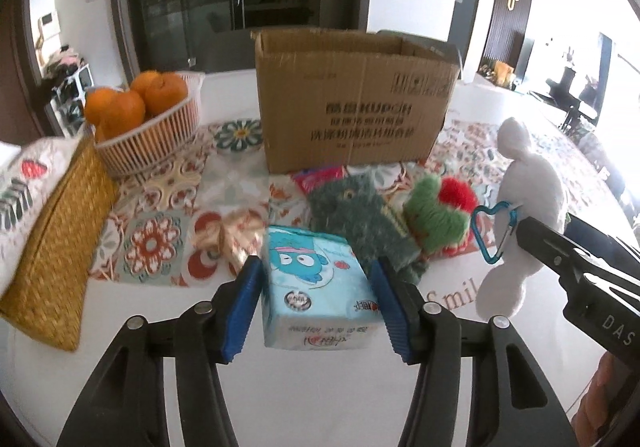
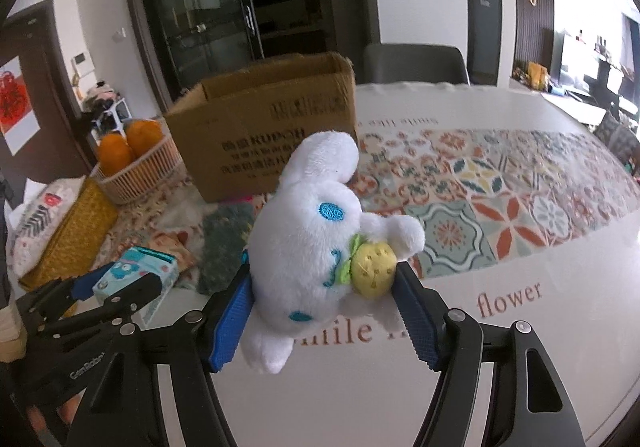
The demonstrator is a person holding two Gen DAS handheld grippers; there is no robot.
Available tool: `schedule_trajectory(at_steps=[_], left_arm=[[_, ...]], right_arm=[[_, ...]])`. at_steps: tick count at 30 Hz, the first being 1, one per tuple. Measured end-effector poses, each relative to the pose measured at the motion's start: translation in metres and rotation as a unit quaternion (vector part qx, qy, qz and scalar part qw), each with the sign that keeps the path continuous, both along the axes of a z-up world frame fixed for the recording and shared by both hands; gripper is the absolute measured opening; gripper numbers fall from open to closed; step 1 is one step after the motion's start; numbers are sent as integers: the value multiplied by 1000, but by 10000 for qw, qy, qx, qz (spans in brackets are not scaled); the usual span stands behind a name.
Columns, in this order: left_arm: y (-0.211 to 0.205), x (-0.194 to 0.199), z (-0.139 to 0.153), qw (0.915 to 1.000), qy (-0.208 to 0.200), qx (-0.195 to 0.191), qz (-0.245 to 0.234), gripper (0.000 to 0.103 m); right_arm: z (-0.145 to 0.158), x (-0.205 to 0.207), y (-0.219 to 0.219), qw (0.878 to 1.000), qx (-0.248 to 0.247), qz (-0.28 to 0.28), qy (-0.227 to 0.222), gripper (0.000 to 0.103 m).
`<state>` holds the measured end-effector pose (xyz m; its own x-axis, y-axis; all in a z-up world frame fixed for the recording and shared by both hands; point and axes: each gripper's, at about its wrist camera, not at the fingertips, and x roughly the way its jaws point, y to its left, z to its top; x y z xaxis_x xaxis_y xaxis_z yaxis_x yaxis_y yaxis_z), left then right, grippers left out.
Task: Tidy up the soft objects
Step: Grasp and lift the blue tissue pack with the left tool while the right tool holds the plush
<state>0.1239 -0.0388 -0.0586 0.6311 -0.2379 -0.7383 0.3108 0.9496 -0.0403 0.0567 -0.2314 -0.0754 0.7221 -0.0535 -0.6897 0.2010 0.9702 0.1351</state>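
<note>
My left gripper (image 1: 316,307) is shut on a light blue tissue pack (image 1: 316,287) with a cartoon print, held just above the table; it also shows in the right wrist view (image 2: 136,271). My right gripper (image 2: 324,315) is shut on a white plush rabbit (image 2: 312,247) holding a yellow strawberry, lifted off the table; the rabbit also shows in the left wrist view (image 1: 524,215) with a blue heart clip (image 1: 494,231). A dark green plush (image 1: 360,219) and a green-red plush (image 1: 440,215) lie in front of an open cardboard box (image 1: 352,103).
A basket of oranges (image 1: 148,127) stands at the left. A woven yellow tissue box (image 1: 60,247) lies at the near left. A patterned runner (image 2: 500,187) covers the table's middle. A grey chair (image 2: 416,63) stands behind the table.
</note>
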Motion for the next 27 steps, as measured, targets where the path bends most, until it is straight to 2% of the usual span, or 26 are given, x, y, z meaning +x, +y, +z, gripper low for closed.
schedule_trajectory(at_steps=[1, 3, 6, 13, 16, 20, 27], left_arm=[[0, 2, 3, 10000, -29, 22, -31, 26], [0, 7, 9, 9999, 32, -68, -136, 24], [-1, 12, 10, 9999, 3, -29, -168, 17], [2, 5, 6, 9993, 236, -13, -283, 17], [-1, -2, 0, 9986, 392, 95, -352, 25], [-5, -7, -7, 9974, 648, 68, -322, 50], [-13, -13, -27, 9944, 1012, 111, -276, 53]], right_arm=[[3, 1, 1, 10000, -1, 25, -46, 70], [12, 5, 1, 9999, 22, 60, -139, 70], [21, 10, 1, 9996, 1, 102, -246, 70], [26, 13, 10, 9994, -62, 216, -274, 70], [22, 7, 9, 9996, -3, 184, -222, 70], [13, 0, 3, 9998, 126, 149, -108, 70], [1, -10, -5, 9997, 200, 105, 37, 70]])
